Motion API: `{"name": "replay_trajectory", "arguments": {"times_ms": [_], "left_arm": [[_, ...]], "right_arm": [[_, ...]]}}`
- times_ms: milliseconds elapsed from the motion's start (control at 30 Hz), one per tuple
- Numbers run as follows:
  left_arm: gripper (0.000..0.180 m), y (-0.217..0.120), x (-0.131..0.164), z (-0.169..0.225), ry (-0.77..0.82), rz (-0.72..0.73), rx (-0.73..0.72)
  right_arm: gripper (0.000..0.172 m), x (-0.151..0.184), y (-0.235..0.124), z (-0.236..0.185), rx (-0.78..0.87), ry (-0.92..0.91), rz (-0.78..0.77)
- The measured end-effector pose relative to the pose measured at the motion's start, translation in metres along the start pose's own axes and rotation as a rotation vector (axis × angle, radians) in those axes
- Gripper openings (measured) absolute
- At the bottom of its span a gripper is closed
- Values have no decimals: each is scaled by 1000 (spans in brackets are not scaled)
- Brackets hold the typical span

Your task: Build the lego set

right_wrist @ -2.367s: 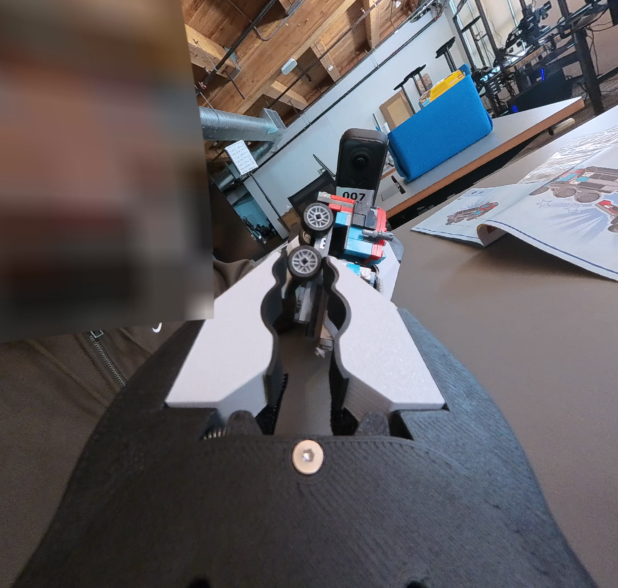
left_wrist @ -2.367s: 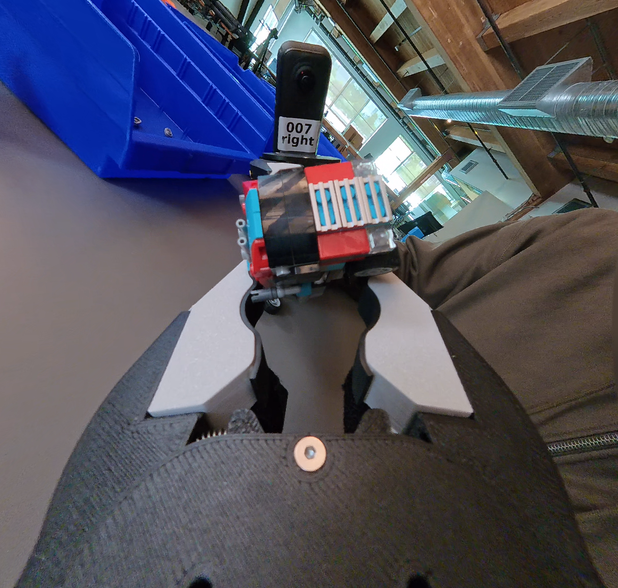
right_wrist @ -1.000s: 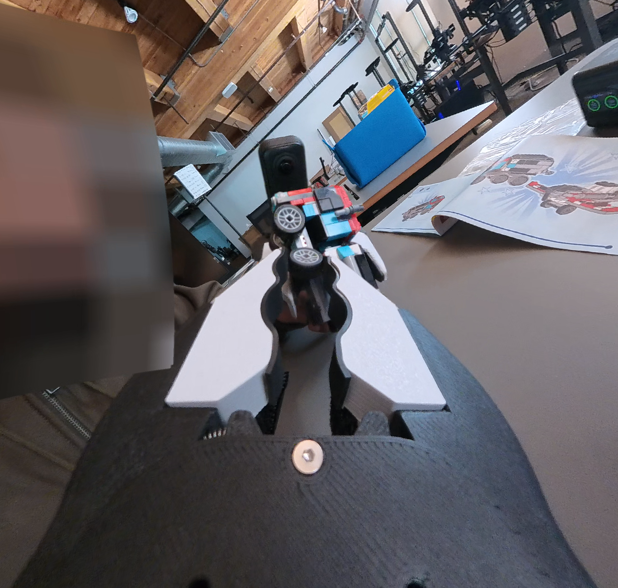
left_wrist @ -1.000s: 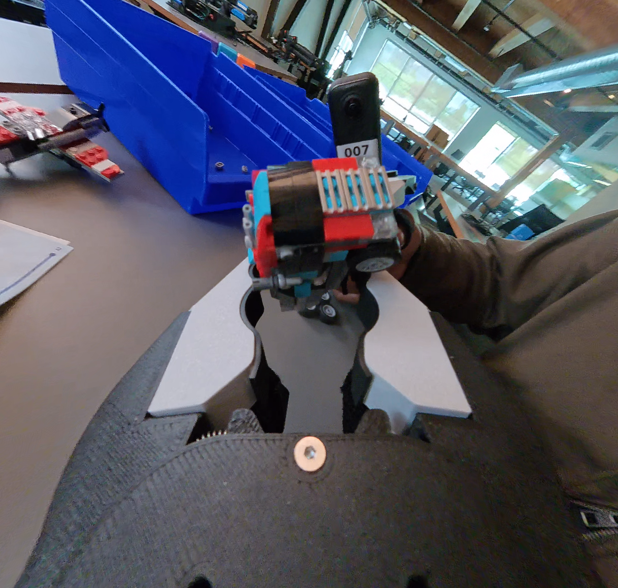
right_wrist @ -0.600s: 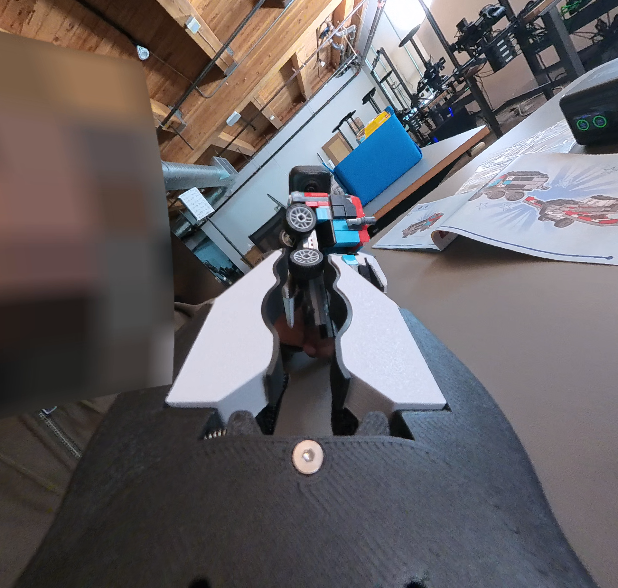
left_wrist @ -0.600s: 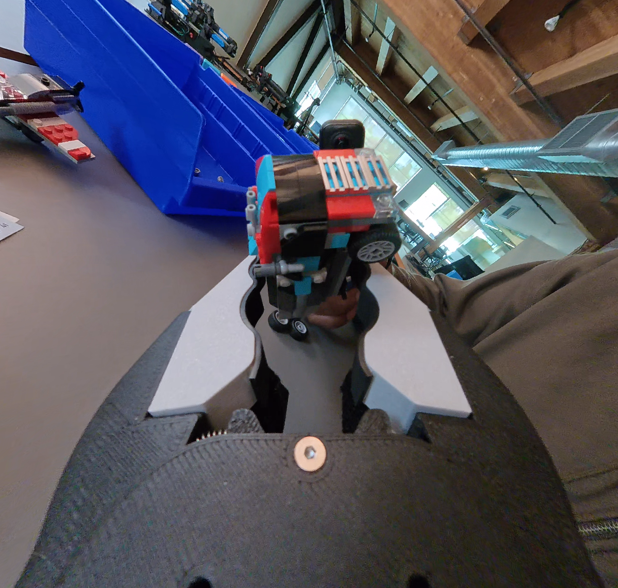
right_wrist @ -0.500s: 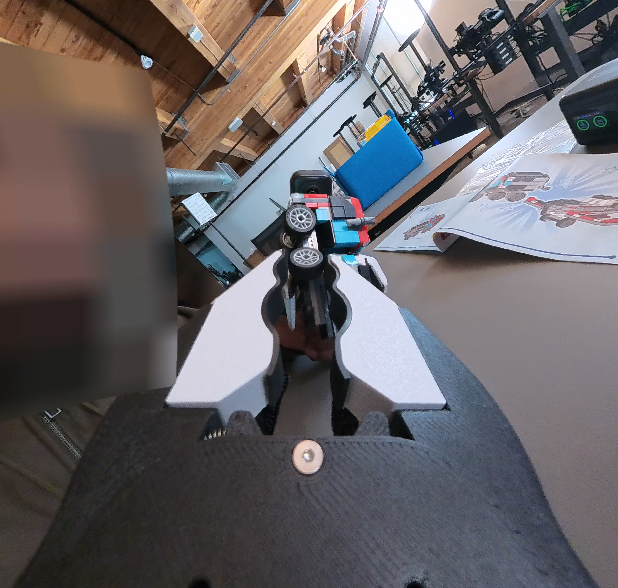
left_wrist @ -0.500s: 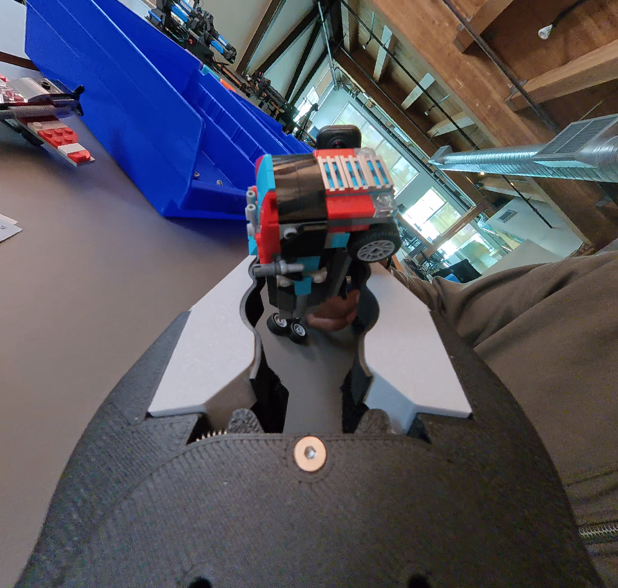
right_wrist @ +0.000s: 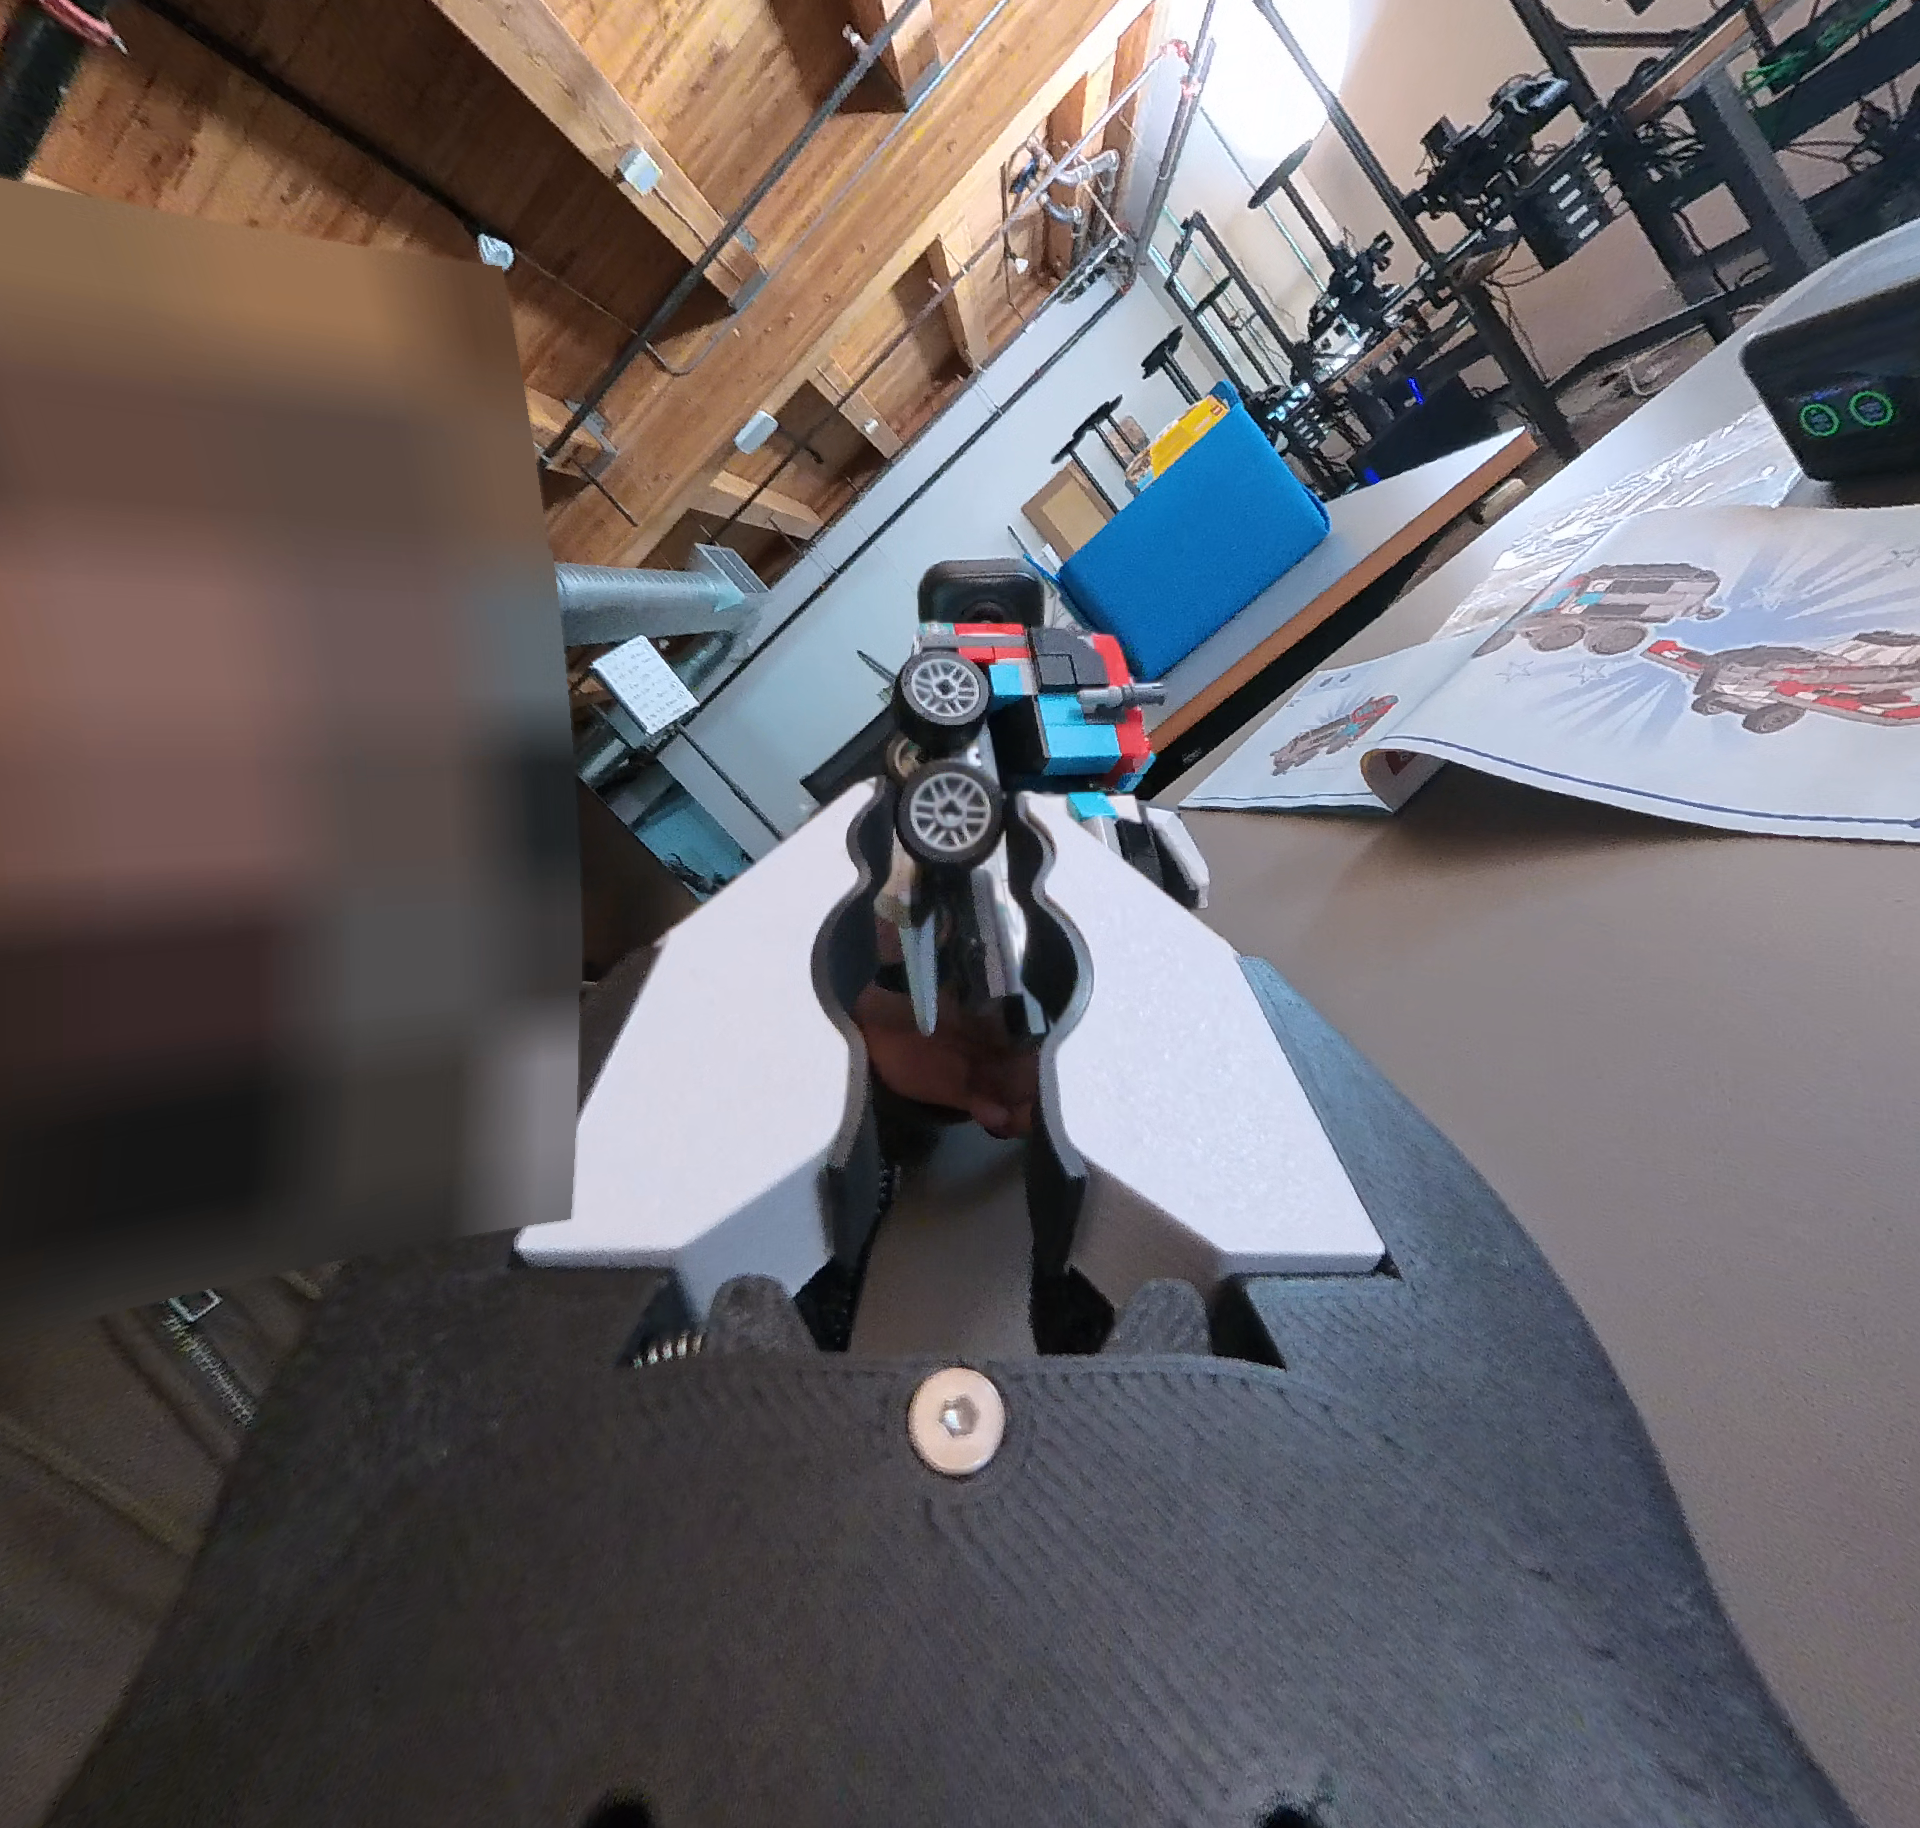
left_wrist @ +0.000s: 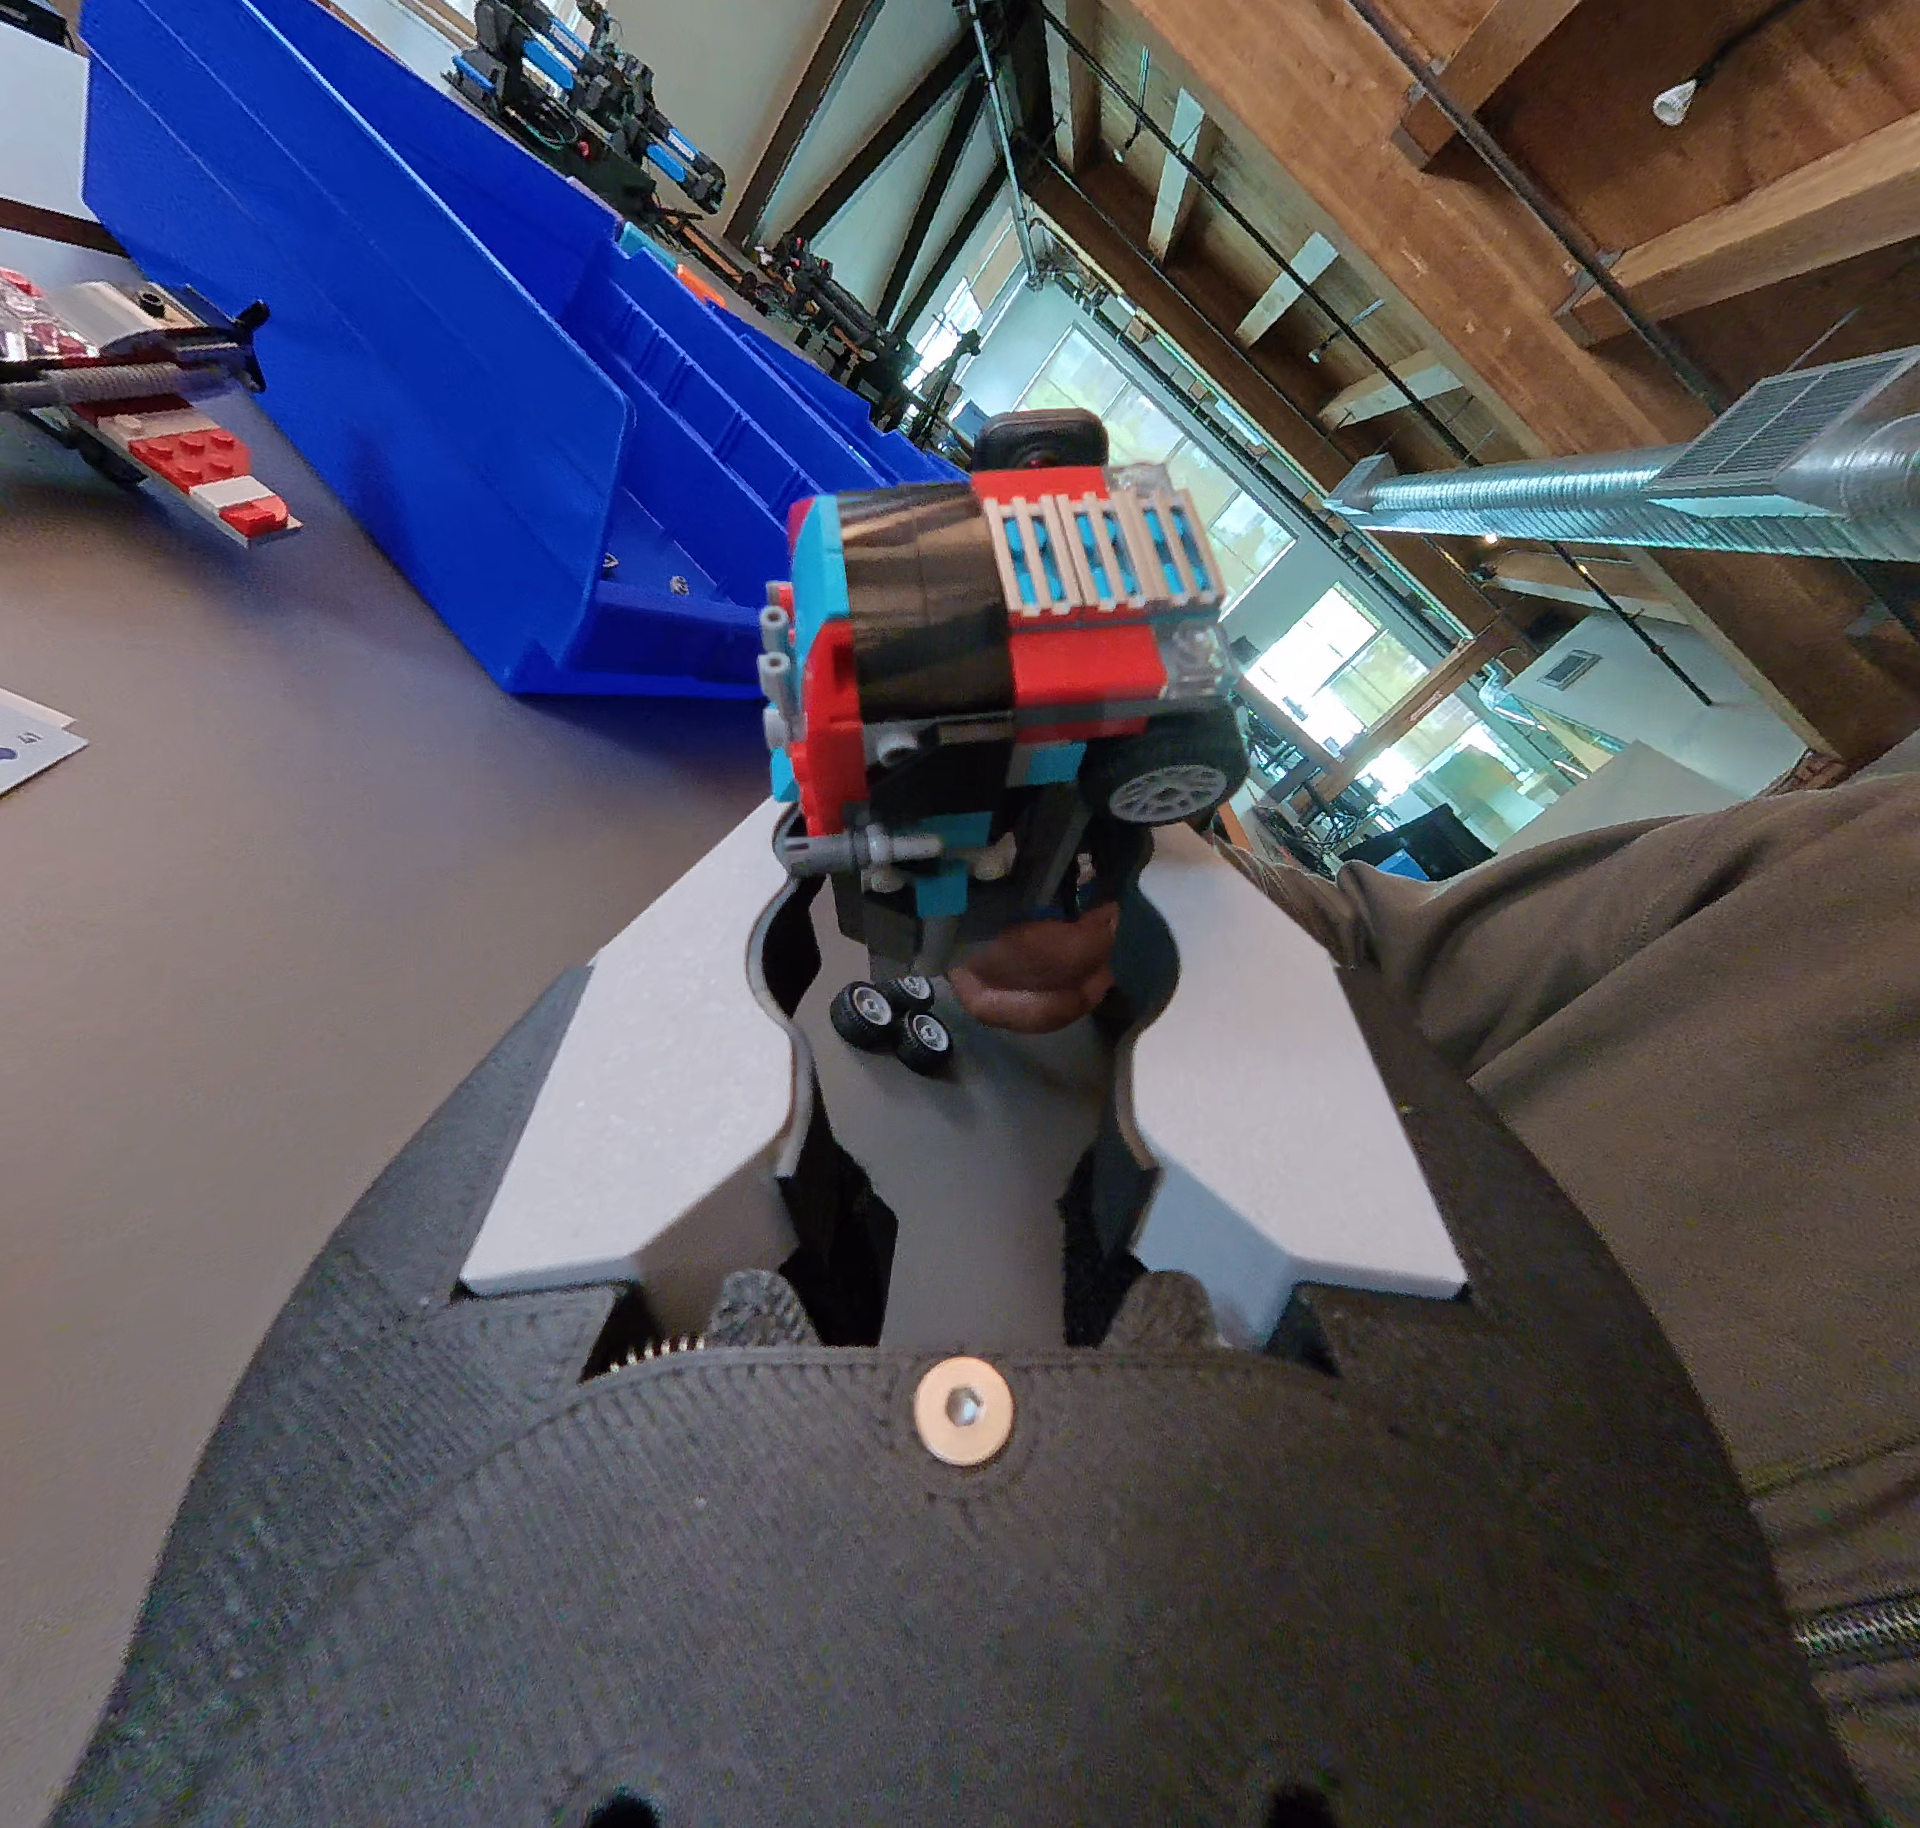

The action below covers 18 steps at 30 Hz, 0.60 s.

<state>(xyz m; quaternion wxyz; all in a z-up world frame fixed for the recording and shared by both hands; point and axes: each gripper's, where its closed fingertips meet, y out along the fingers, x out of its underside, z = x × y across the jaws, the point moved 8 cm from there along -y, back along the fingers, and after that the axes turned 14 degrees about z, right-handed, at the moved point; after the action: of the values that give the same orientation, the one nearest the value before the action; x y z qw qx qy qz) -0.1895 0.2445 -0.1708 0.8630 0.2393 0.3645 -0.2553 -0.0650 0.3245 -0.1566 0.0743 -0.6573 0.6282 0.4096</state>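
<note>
both claws pinch one brick truck point(left_wrist: 997, 656): left claw point(left_wrist: 961, 843) on cab, right claw point(right_wrist: 951, 822) on chassis; keep grips steady.

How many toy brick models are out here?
2: the red-blue toy truck, held up off the table, and a red-white model lying on it beside the blue bin. Others may be hidden.

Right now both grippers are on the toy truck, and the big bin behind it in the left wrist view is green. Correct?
Not quite: the bin is blue, as the left wrist view shows. The rest holds: the left gripper and right gripper are both on the toy truck.
</note>
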Motion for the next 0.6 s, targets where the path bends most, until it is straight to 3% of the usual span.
{"name": "replay_trajectory", "arguments": {"times_ms": [600], "left_arm": [[55, 1, 0, 2, -16, -9, 21]], "right_arm": [[22, 3, 1, -1, -17, -13, -24]]}}
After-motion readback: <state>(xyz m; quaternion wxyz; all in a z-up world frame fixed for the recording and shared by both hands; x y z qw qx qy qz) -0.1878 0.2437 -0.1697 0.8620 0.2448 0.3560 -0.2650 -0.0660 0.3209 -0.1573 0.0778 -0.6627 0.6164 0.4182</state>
